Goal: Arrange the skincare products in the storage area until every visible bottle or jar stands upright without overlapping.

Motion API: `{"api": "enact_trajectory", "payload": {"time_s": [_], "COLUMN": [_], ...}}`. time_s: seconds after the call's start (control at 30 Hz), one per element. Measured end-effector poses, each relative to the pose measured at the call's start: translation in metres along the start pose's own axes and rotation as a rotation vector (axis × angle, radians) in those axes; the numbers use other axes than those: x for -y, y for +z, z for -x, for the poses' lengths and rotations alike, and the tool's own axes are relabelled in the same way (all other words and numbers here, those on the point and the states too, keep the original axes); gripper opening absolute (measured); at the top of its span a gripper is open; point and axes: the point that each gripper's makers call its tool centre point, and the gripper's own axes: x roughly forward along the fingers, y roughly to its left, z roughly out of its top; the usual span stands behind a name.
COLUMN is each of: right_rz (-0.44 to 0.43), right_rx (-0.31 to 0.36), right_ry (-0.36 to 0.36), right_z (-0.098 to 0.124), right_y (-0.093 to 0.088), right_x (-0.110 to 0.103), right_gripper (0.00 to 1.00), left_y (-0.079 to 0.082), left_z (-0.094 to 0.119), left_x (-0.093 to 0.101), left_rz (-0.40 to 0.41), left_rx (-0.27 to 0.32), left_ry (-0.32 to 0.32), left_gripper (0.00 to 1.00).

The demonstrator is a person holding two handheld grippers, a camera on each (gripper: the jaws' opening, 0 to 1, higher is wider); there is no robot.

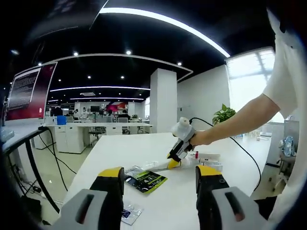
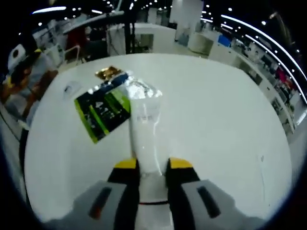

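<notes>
White table [image 1: 158,201] stretches under my left gripper [image 1: 162,179], jaws spread wide over a green sachet [image 1: 146,180]; far items blur. Right gripper view: right gripper [image 2: 153,165] pinches a white tube [image 2: 145,139], its base hidden.

We are in a large open-plan office. Behind our white table [image 1: 158,148] stand rows of desks [image 1: 96,125] with monitors (people seated there), a wall screen [image 1: 29,92], recessed ceiling lights and a white pillar [image 1: 163,98].
</notes>
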Motion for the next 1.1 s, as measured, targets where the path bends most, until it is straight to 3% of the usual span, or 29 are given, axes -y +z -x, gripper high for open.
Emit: {"api": "enact_trajectory", "payload": {"time_s": [0.17, 0.33, 0.53, 0.63, 0.73, 0.8, 0.87, 0.97, 1.1], "right_rz": [-0.024, -0.076, -0.096, -0.102, -0.105, -0.105, -0.123, -0.156, -0.170], "right_rx": [0.055, 0.166, 0.287, 0.338, 0.408, 0.440, 0.512, 0.604, 0.648], "right_ry": [-0.032, -0.051, -0.058, -0.061, -0.042, -0.036, -0.020, 0.020, 0.043], "right_z": [0.006, 0.021, 0.041, 0.051, 0.063, 0.070, 0.080, 0.089, 0.090], "right_y": [0.007, 0.026, 0.047, 0.054, 0.064, 0.068, 0.076, 0.083, 0.084], "right_x": [0.000, 0.002, -0.010, -0.020, -0.042, -0.053, -0.073, -0.104, -0.137], "right_gripper": [0.17, 0.16, 0.16, 0.16, 0.16, 0.16, 0.17, 0.17, 0.17], "left_y": [-0.001, 0.001, -0.002, -0.004, 0.000, 0.001, 0.011, 0.012, 0.007], "left_z": [0.004, 0.004, -0.001, -0.005, -0.010, -0.012, -0.014, -0.016, -0.018], "left_x": [-0.002, -0.001, 0.006, 0.011, 0.016, 0.016, 0.019, 0.022, 0.022], "left_rz": [0.013, 0.032, 0.063, 0.116, 0.201, 0.217, 0.254, 0.343, 0.331], "left_rx": [0.003, 0.005, 0.008, 0.014, 0.048, 0.061, 0.140, 0.143, 0.131], "left_ry": [0.013, 0.015, 0.009, -0.001, -0.014, -0.010, -0.016, -0.033, -0.023], "left_gripper": [0.62, 0.62, 0.62, 0.64, 0.64, 0.63, 0.56, 0.58, 0.64]}}
